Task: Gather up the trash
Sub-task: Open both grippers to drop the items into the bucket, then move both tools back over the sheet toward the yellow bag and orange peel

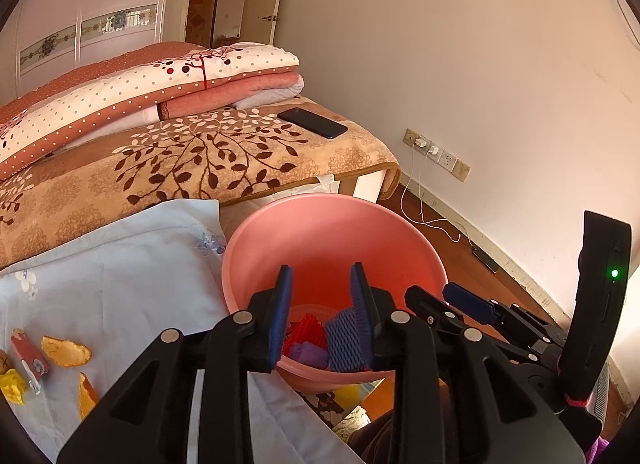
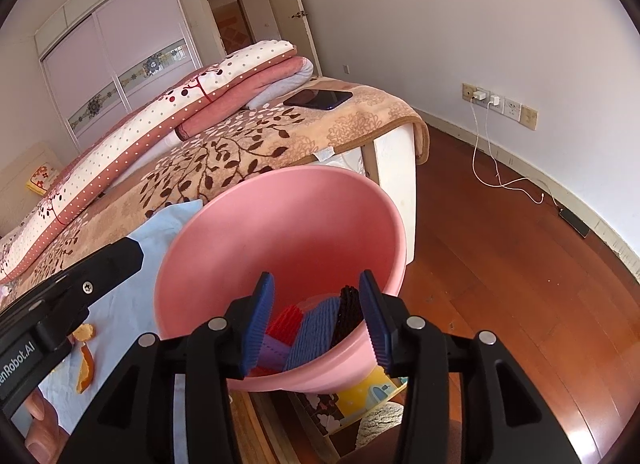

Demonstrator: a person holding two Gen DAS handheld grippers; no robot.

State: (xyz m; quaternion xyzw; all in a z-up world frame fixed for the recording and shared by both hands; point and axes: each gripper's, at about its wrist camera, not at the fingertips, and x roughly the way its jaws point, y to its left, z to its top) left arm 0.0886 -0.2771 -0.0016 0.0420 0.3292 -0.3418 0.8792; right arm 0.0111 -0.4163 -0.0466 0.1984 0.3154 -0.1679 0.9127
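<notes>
A pink basin (image 1: 332, 232) (image 2: 280, 224) stands at the bed's edge. Inside it lie a red foam net (image 1: 306, 330) (image 2: 286, 320), a blue one (image 1: 344, 338) (image 2: 316, 328), a purple one (image 1: 308, 354) (image 2: 272, 352) and a black one (image 2: 347, 314). My left gripper (image 1: 322, 284) hangs open over the basin, the blue net beside its right pad. My right gripper (image 2: 317, 290) (image 1: 450, 300) is open over the same basin, the black net leaning by its right pad. Orange peels (image 1: 66, 350) (image 2: 86, 368), a yellow crumpled wrapper (image 1: 14, 384) and a red-brown wrapper (image 1: 30, 356) lie on the light blue cloth (image 1: 132, 264).
A black phone (image 1: 312, 122) (image 2: 318, 98) lies on the leaf-patterned blanket (image 1: 192, 160). Folded quilts (image 1: 160, 84) are stacked behind. Chargers and white cables (image 2: 488, 168) run from wall sockets to the wooden floor (image 2: 500, 264). A hand (image 2: 40, 424) holds the left gripper's handle.
</notes>
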